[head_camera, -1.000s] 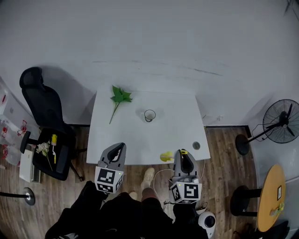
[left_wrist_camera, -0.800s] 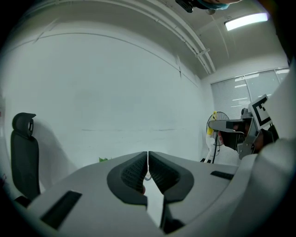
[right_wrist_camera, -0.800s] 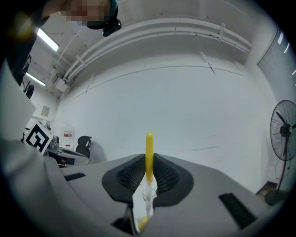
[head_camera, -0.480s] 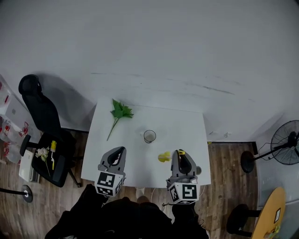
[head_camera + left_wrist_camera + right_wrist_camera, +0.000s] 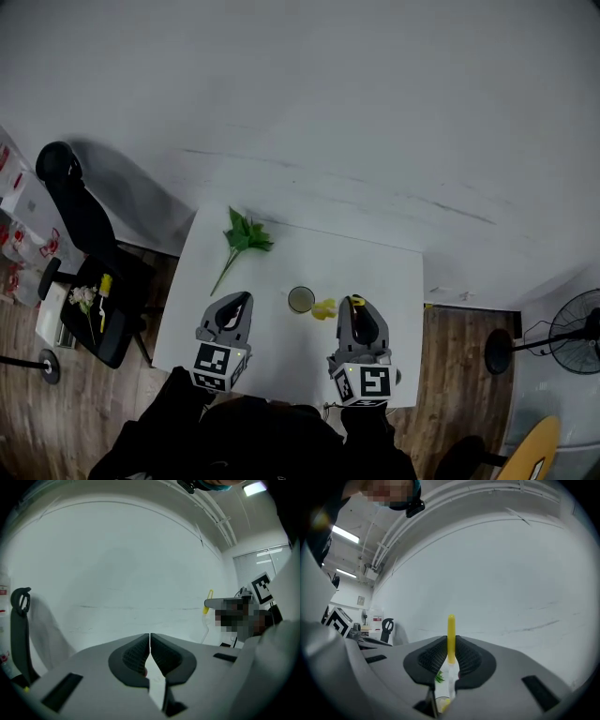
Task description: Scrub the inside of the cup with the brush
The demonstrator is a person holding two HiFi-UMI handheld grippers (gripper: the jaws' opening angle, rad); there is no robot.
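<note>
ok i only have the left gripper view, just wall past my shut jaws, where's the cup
observer: the cup stands upright near the middle of the white table.
operator: and the brush
observer: the right gripper is shut on the brush, holding it by its yellow handle.
operator: is its head in the cup yet
observer: no, in the head view its yellow head sits beside the cup, just to its right, not inside it.

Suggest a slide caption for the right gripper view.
Right gripper shut on a slim yellow plastic brush, pointing toward a plain white wall.
</note>
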